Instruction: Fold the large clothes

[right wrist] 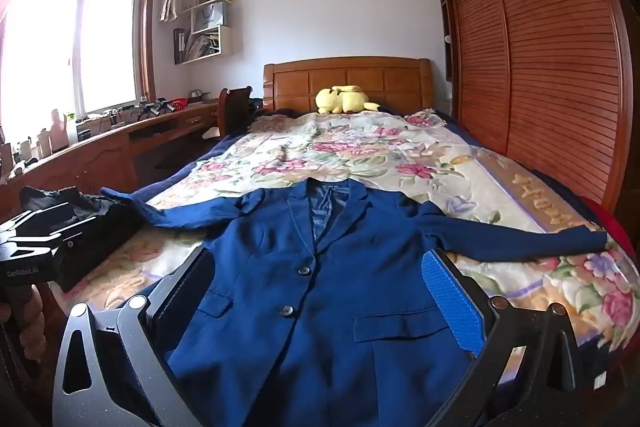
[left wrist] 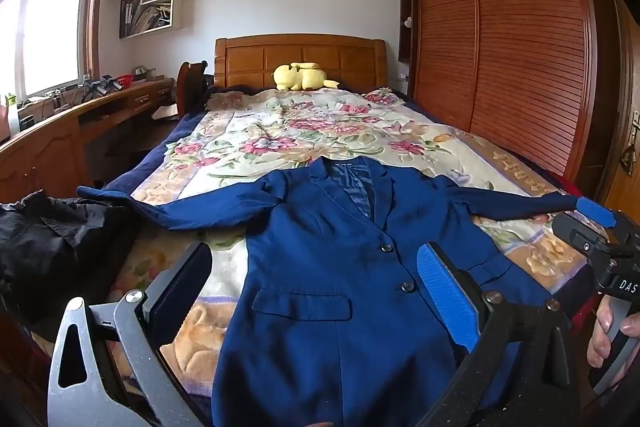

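Blue blazer [left wrist: 332, 267] fills the lower middle of the left wrist view, flat on the floral blanket [left wrist: 280, 131], sleeves spread; left gripper [left wrist: 320, 291] is spread wide, gripping nothing. Right wrist view: same spot (buttons up), right gripper [right wrist: 324, 303] also released and empty.

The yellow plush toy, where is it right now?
In both wrist views the yellow plush toy lies at the far end of the bed, against the wooden headboard, beyond the blue jacket.
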The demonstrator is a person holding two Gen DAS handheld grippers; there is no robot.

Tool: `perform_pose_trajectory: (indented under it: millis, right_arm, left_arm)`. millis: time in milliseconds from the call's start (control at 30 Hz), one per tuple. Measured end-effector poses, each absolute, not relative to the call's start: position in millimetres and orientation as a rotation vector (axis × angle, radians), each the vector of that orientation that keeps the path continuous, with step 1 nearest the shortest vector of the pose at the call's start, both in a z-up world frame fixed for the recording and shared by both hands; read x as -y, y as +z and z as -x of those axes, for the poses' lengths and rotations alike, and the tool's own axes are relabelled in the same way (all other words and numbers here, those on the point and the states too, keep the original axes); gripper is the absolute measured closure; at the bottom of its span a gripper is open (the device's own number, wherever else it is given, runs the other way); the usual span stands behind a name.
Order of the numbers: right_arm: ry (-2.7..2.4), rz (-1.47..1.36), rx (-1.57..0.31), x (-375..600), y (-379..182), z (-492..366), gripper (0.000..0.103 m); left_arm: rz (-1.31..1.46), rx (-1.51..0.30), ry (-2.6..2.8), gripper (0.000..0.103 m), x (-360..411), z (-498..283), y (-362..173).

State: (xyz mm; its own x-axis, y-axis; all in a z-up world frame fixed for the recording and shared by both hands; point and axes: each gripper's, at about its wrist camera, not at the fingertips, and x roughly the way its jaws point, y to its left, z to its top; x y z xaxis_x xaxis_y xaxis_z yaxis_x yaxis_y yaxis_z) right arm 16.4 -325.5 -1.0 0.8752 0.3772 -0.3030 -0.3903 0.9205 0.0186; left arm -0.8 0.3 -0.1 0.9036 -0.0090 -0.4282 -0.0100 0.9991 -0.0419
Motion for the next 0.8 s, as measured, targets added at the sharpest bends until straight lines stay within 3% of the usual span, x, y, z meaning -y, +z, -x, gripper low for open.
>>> perform_pose_trajectory:
  millis: [800]
  right_arm:
    - [0.402,0.017,-0.321,327.1,-2.5,-18.1,0.000]
  left_arm:
    - [0.037,-0.465,-0.002,0.000,-3.3,-2.6,-5.8]
